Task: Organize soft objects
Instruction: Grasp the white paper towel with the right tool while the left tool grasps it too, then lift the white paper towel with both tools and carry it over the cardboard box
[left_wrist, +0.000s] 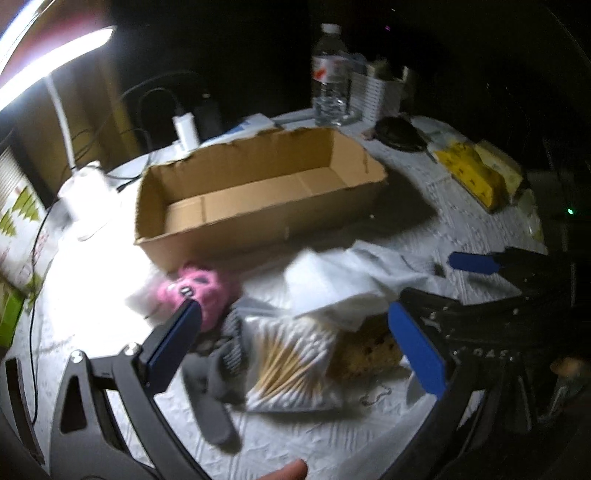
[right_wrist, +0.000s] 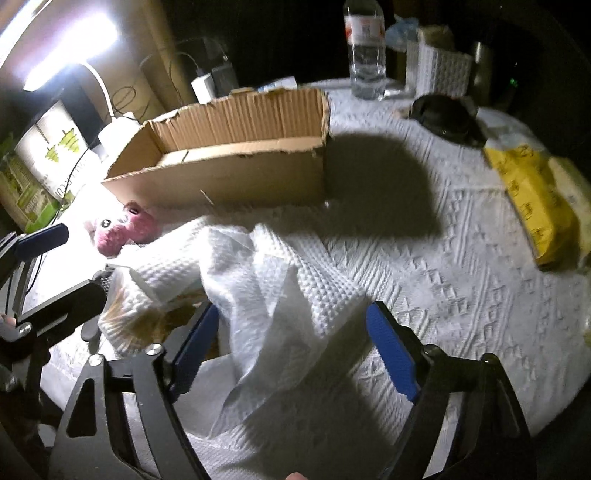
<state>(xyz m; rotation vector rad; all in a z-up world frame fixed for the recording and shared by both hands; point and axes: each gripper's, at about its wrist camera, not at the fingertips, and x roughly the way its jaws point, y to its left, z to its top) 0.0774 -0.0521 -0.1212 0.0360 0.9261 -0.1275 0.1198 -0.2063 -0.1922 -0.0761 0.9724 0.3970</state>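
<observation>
An open, empty cardboard box (left_wrist: 258, 192) (right_wrist: 236, 162) stands on the table. In front of it lie a pink plush toy (left_wrist: 199, 291) (right_wrist: 122, 229), a grey sock (left_wrist: 218, 373), a bag of cotton swabs (left_wrist: 291, 365), a brown sponge (left_wrist: 365, 354) and a white waffle cloth (left_wrist: 340, 280) (right_wrist: 273, 280). My left gripper (left_wrist: 295, 325) is open above the swab bag and sock. My right gripper (right_wrist: 291, 325) is open with the white cloth lying between its fingers; it also shows in the left wrist view (left_wrist: 472, 262).
A white textured tablecloth (right_wrist: 443, 258) covers the round table. A water bottle (left_wrist: 330, 74), a white basket (left_wrist: 376, 96), a black pouch (left_wrist: 399, 133) and a yellow packet (left_wrist: 469, 170) sit at the back and right. A lamp (left_wrist: 62, 122), charger (left_wrist: 186, 129) and cables are at the back left.
</observation>
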